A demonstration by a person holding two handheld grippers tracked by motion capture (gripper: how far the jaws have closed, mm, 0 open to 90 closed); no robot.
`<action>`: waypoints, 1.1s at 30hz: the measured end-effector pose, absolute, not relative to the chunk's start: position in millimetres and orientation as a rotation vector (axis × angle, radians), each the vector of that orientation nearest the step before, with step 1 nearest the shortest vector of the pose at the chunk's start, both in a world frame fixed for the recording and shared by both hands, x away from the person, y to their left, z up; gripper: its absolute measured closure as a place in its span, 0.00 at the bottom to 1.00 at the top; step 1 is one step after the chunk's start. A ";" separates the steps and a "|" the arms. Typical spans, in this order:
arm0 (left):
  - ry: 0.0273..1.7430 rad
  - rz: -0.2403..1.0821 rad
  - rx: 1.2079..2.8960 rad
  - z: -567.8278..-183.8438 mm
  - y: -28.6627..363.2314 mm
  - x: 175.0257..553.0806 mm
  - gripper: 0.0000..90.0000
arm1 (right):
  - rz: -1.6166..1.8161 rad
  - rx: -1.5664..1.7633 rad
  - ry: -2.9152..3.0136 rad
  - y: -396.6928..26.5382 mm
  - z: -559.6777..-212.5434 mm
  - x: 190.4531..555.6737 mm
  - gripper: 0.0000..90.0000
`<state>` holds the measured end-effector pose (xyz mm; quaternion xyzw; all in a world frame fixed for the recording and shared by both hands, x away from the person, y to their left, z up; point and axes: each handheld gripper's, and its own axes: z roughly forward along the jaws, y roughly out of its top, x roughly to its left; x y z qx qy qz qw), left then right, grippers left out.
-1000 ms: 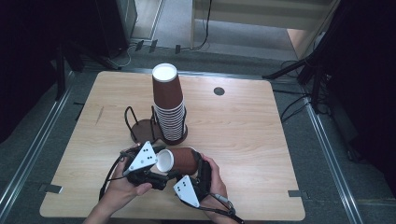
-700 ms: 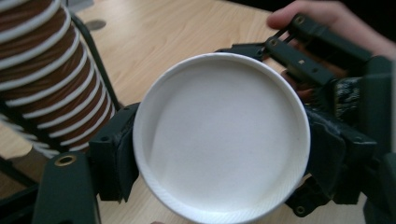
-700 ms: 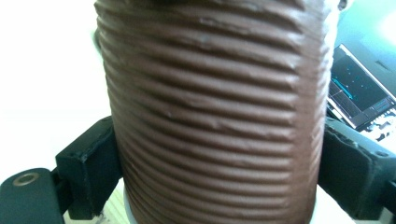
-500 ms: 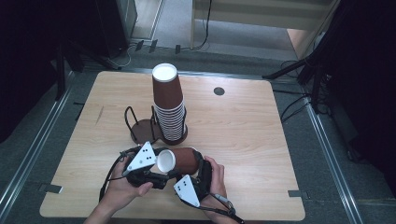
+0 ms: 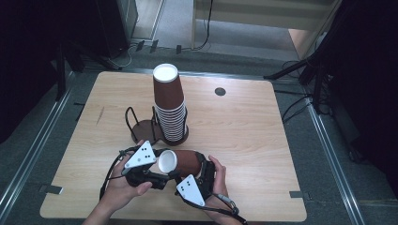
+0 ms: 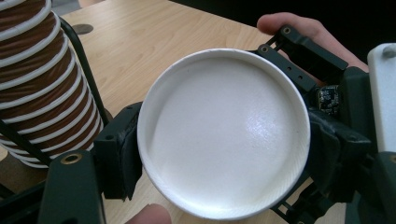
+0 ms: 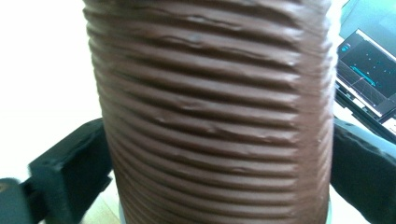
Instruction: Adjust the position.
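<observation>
Left gripper [image 5: 159, 172] jaws have just been closing; they now clamp the white bottom end of a brown cup [image 5: 180, 162] lying sideways at 6 o'clock on the table [image 5: 244, 126]. Right gripper [image 5: 201, 176] pinches the cup's ribbed wall. Cup stack [image 5: 170, 105] stands upside down in the holder [image 5: 141, 129], 12 o'clock of the cup.

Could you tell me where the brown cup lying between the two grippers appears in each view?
High view: the lying brown cup is low centre, white base toward the left gripper.
Left gripper view: its white base sits centre, between that gripper's fingers.
Right gripper view: its ribbed brown wall stands mid-picture, between the right gripper's fingers.
Shared landmark: the cup stack, at upper left in the left gripper view.
</observation>
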<state>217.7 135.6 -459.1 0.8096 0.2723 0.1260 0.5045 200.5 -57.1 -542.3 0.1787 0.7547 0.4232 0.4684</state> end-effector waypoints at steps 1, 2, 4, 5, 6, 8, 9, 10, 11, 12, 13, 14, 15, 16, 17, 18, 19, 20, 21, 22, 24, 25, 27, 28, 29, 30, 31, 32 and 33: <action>0.655 0.318 1.954 -458.9 135.2 216.8 0.27 | 1.037 0.442 1.845 -57.8 -541.4 200.6 0.00; 0.652 0.329 1.954 -458.7 135.1 216.4 0.27 | 1.033 0.443 1.832 -58.0 -541.3 200.1 0.00; 0.656 0.329 1.935 -458.7 135.6 216.3 0.27 | 1.025 0.426 1.832 -58.8 -540.3 200.3 0.00; 0.660 0.336 1.926 -458.8 136.2 216.3 0.27 | 1.032 0.426 1.830 -59.3 -539.7 200.0 0.00; 0.662 0.344 1.919 -459.1 136.7 216.4 0.27 | 1.040 0.430 1.827 -59.6 -539.0 199.6 0.00; 0.667 0.351 1.908 -459.8 138.1 216.6 0.27 | 1.049 0.427 1.820 -60.1 -537.2 199.0 0.00; 0.670 0.360 1.905 -460.2 138.5 216.7 0.27 | 1.058 0.430 1.812 -59.8 -536.3 198.4 0.00; 0.680 0.370 1.901 -460.7 138.5 216.7 0.27 | 1.065 0.427 1.807 -60.0 -535.1 197.9 0.00; 0.682 0.380 1.898 -461.1 138.8 217.0 0.27 | 1.072 0.428 1.804 -59.8 -534.1 197.2 0.00; 0.687 0.384 1.893 -461.3 139.1 217.0 0.27 | 1.069 0.419 1.799 -59.8 -532.9 196.8 0.00; 0.693 0.392 1.887 -461.5 139.3 217.2 0.27 | 1.064 0.410 1.787 -59.4 -532.1 196.4 0.00; 0.698 0.398 1.876 -462.2 139.4 217.3 0.27 | 1.060 0.406 1.779 -59.0 -531.5 195.5 0.00; 0.698 0.407 1.866 -462.8 139.4 217.1 0.27 | 1.065 0.396 1.777 -58.8 -530.3 194.7 0.00; 0.701 0.413 1.862 -462.9 139.4 216.9 0.27 | 1.067 0.396 1.776 -58.6 -529.4 193.9 0.00; 0.706 0.427 1.860 -463.2 139.7 217.1 0.27 | 1.071 0.395 1.773 -58.4 -528.6 193.5 0.00; 0.717 0.438 1.852 -463.4 140.0 217.2 0.27 | 1.080 0.395 1.773 -58.3 -527.1 192.9 0.00; 0.722 0.442 1.843 -463.5 140.7 217.4 0.27 | 1.091 0.402 1.771 -58.3 -525.5 192.0 0.00; 0.728 0.447 1.834 -463.4 141.4 217.7 0.27 | 1.102 0.405 1.766 -58.3 -523.6 191.4 0.00; 0.734 0.455 1.828 -463.1 142.1 217.9 0.27 | 1.114 0.405 1.763 -58.6 -521.3 190.6 0.00; 0.740 0.456 1.818 -462.8 142.5 217.9 0.27 | 1.123 0.403 1.759 -59.1 -519.1 189.7 0.00; 0.746 0.461 1.796 -461.6 144.0 218.2 0.27 | 1.131 0.406 1.752 -59.6 -515.5 187.8 0.00; 0.746 0.469 1.788 -460.9 144.6 218.2 0.27 | 1.128 0.399 1.750 -60.1 -513.6 187.2 0.00; 0.752 0.488 1.770 -460.0 145.3 217.5 0.27 | 1.132 0.402 1.746 -60.7 -510.7 185.9 0.00; 0.753 0.498 1.764 -459.7 145.9 217.3 0.27 | 1.141 0.410 1.748 -61.1 -509.2 185.2 0.00; 0.760 0.507 1.755 -459.6 146.7 216.8 0.27 | 1.148 0.413 1.746 -61.6 -507.6 185.2 0.00; 0.763 0.512 1.743 -459.5 147.8 216.6 0.27 | 1.158 0.423 1.744 -62.0 -506.1 185.0 0.00; 0.768 0.512 1.732 -459.1 149.0 216.3 0.27 | 1.169 0.440 1.745 -62.4 -504.9 185.0 0.00; 0.766 0.505 1.721 -458.7 150.2 216.1 0.27 | 1.178 0.457 1.745 -63.1 -503.6 185.4 0.00; 0.765 0.515 1.717 -458.2 151.1 215.7 0.27 | 1.185 0.474 1.743 -63.9 -502.4 186.2 0.00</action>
